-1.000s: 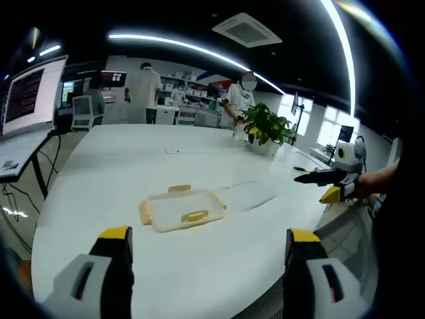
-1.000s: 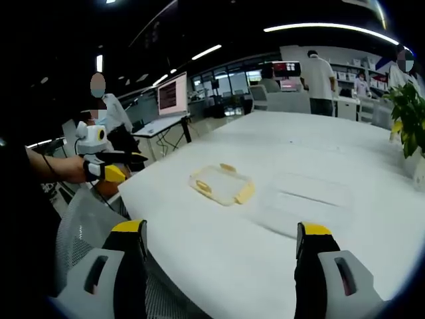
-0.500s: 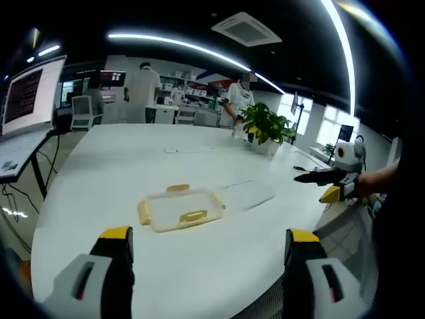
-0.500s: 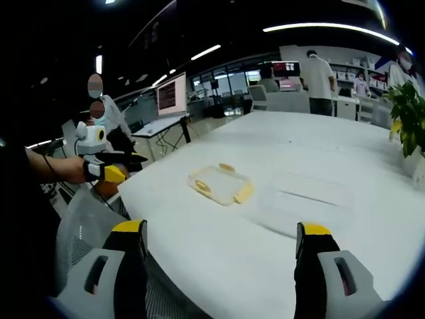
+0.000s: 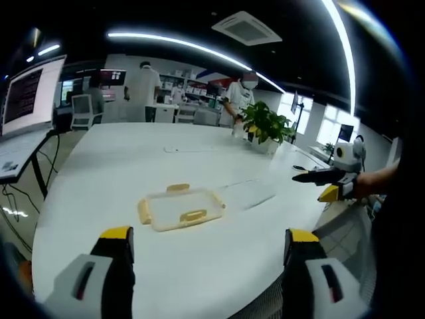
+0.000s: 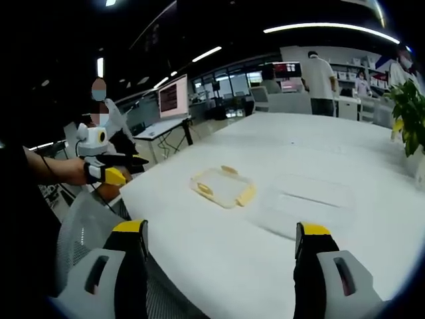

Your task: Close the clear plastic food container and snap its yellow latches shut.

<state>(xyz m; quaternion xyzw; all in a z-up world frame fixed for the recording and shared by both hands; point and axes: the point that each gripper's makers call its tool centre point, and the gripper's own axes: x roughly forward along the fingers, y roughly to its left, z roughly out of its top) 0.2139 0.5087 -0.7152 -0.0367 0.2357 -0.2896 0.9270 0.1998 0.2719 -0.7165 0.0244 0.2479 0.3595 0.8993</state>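
Left gripper view has the left gripper (image 5: 206, 256) spread wide and empty over the near edge of a white table (image 5: 133, 159). Near that edge lie the lid (image 5: 180, 208) with yellow latches (image 5: 193, 216) and, beside it, the clear container (image 5: 247, 194). Farther off stand a plant (image 5: 267, 125) and a monitor (image 5: 28, 93); the right gripper (image 6: 219, 262) is likewise spread, holding nothing.

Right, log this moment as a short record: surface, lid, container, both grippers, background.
surface: white table
lid: clear, yellow latches, flat on the table
container: clear base, beside the lid, uncovered
left gripper: jaws apart, holding nothing, short of the lid
right gripper: jaws apart, holding nothing
background: potted plant, monitor, people standing
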